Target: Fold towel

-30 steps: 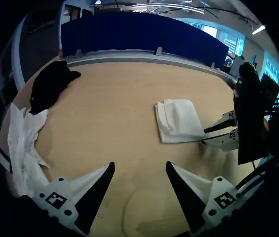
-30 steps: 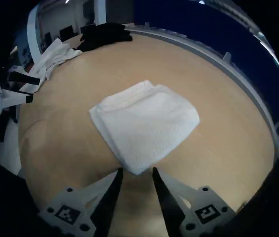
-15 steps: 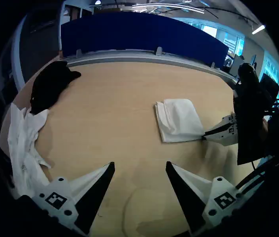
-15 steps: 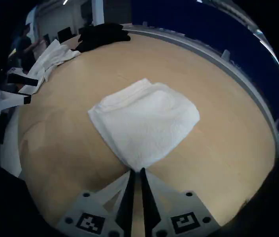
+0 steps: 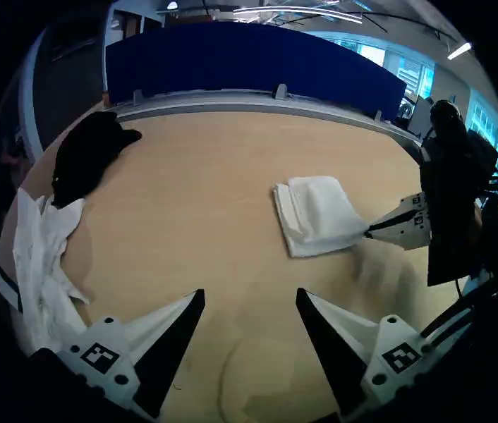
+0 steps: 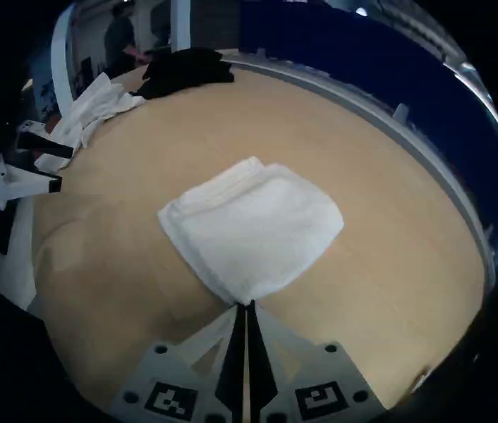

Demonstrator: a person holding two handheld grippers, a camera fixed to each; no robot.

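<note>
A folded white towel (image 5: 316, 211) (image 6: 249, 229) lies flat on the wooden table (image 5: 192, 190) (image 6: 390, 233). My right gripper (image 6: 245, 304) is shut, its fingertips pinching the towel's nearest corner. The left gripper view shows that gripper (image 5: 369, 233) at the towel's right corner, held by a person in black (image 5: 453, 204). My left gripper (image 5: 249, 292) hovers open over bare table, well short of the towel, with nothing between its fingers. It appears again, open, at the table's left edge (image 6: 65, 168) in the right gripper view.
A black garment (image 5: 87, 155) (image 6: 185, 67) and a crumpled white cloth (image 5: 41, 261) (image 6: 90, 109) lie near the table's far-left edge. A blue partition (image 5: 249, 60) (image 6: 390, 63) runs along the table's back. A person (image 6: 118, 35) stands far off.
My right gripper's fingers closed from a small gap to fully shut on the towel's near corner, and the corner drew slightly toward it. The left gripper stayed put.
</note>
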